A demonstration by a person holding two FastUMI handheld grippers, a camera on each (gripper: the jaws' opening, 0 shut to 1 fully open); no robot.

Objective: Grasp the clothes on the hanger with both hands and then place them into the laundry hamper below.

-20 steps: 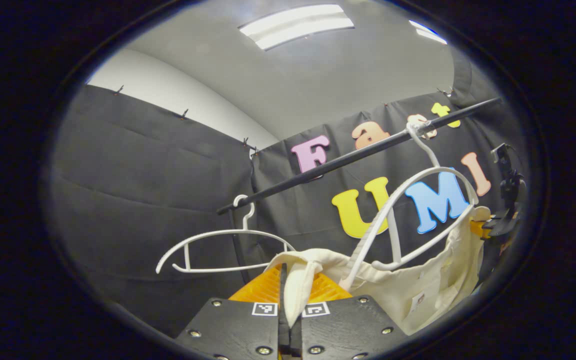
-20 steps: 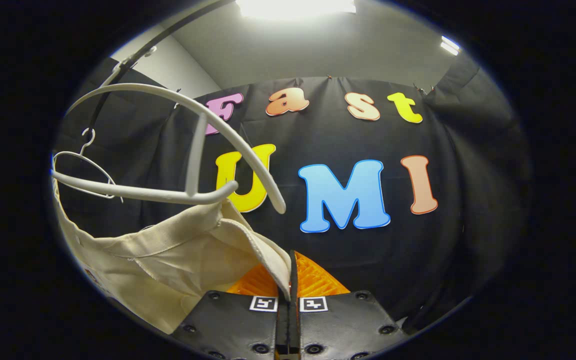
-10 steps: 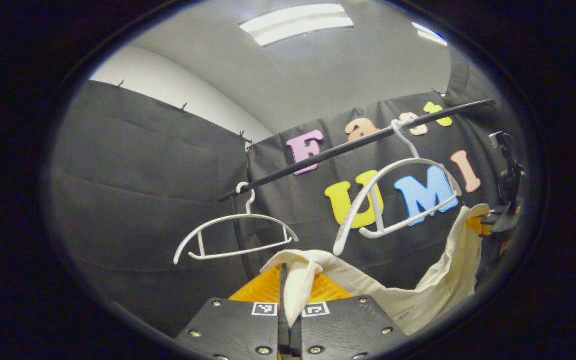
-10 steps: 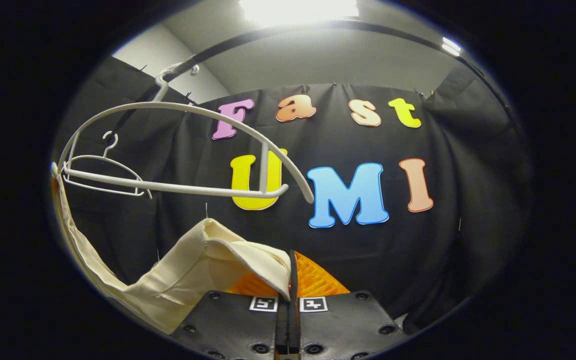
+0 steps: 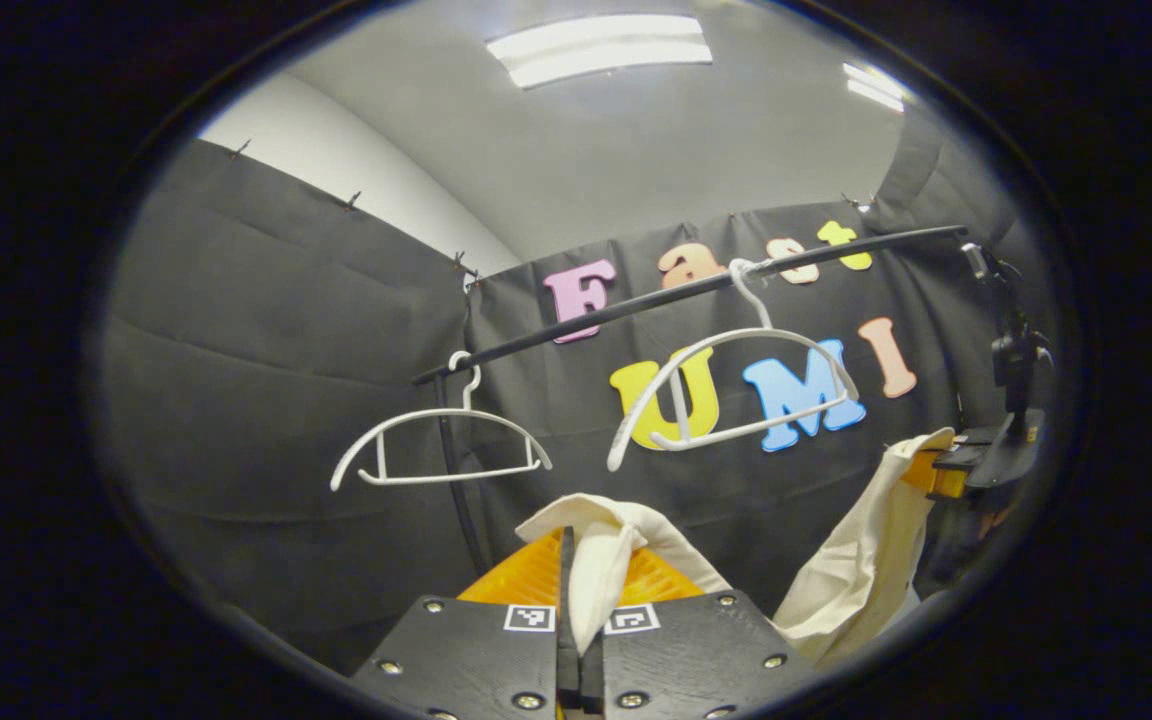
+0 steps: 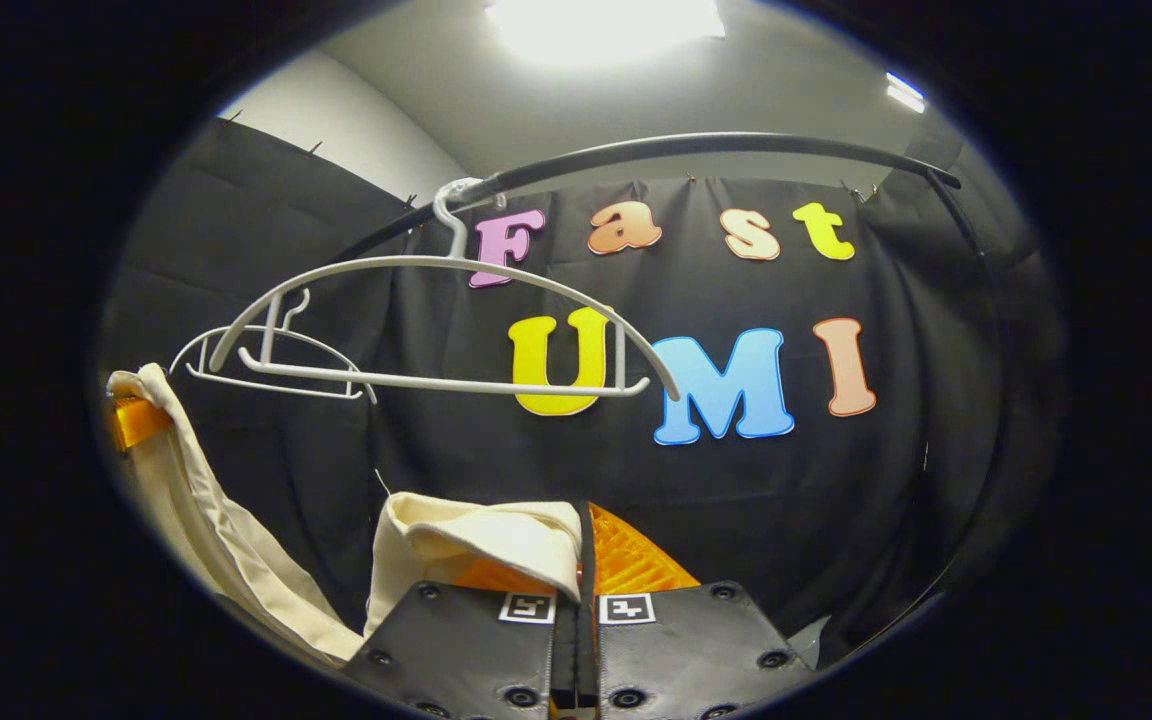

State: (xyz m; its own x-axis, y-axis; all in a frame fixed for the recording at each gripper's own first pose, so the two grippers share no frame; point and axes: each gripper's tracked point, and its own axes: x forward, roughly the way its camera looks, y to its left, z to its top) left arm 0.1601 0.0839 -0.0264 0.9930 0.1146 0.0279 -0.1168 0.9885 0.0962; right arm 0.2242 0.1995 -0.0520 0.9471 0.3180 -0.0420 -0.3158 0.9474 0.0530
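A cream garment (image 5: pixel 856 560) hangs slack between my two grippers, below and free of the white hanger (image 5: pixel 726 400). My left gripper (image 5: pixel 581 575) is shut on one bunched corner of it at the bottom of the left gripper view. Far right in that view the right gripper (image 5: pixel 946 470) holds the other corner. In the right gripper view my right gripper (image 6: pixel 584 560) is shut on a folded edge of the garment (image 6: pixel 476 545). The left gripper (image 6: pixel 136 420) shows at the far left there, with the cloth draped down from it. The hanger (image 6: pixel 436 330) hangs bare on the black rail (image 6: pixel 696 148).
A second bare white hanger (image 5: pixel 436 445) hangs further left on the same rail (image 5: pixel 636 305); it also shows behind the first hanger (image 6: pixel 276 355) in the right gripper view. Black cloth walls close the booth behind and to the sides. Ceiling lights are overhead.
Both grippers have come down and back with the garment, which has slid fully off the hanger. The hanger, tilted a second ago, has swung back to hang level and now sits higher in both views.
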